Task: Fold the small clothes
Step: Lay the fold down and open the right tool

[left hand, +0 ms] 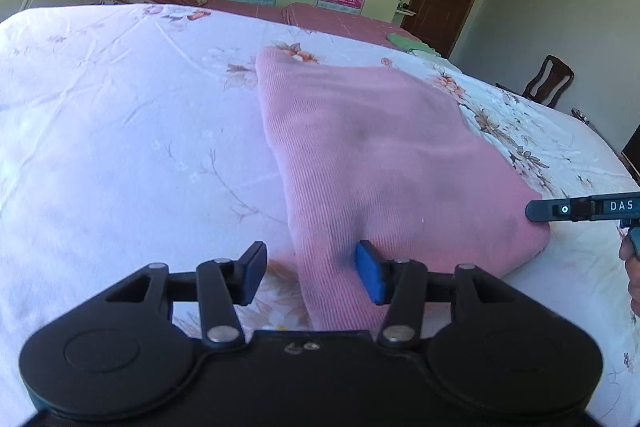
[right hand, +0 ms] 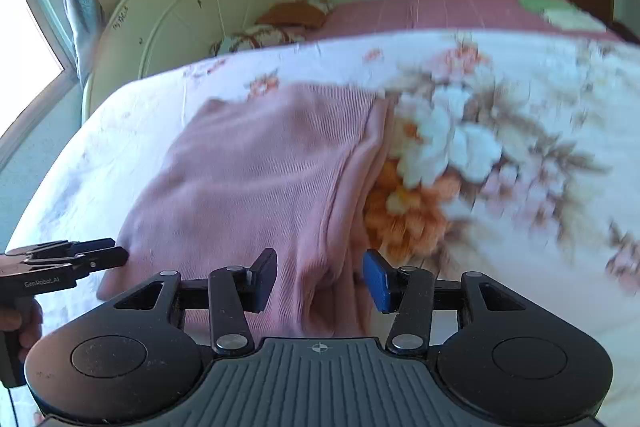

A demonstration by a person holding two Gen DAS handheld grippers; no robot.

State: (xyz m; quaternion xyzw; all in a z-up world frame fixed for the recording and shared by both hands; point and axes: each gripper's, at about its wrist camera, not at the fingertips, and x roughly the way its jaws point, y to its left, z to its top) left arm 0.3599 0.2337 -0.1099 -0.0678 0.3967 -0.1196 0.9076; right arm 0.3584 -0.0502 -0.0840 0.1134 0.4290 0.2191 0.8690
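Both grippers, left gripper (left hand: 311,273) and right gripper (right hand: 320,279), are held open above the folded pink garment (left hand: 380,163), which is laid on the floral bedspread (left hand: 120,115).

Bright daylight throughout, pouring in from the blown-out window (right hand: 28,39) at the left of the right wrist view. Washed, bluish-white glare across the bedsheet (left hand: 120,131). Soft dark shadow patches on the pink garment (left hand: 384,155). Sharp in the left wrist view; heavy motion blur over the floral print (right hand: 460,147) in the right. Strong fisheye bending and dark vignetted corners in both.
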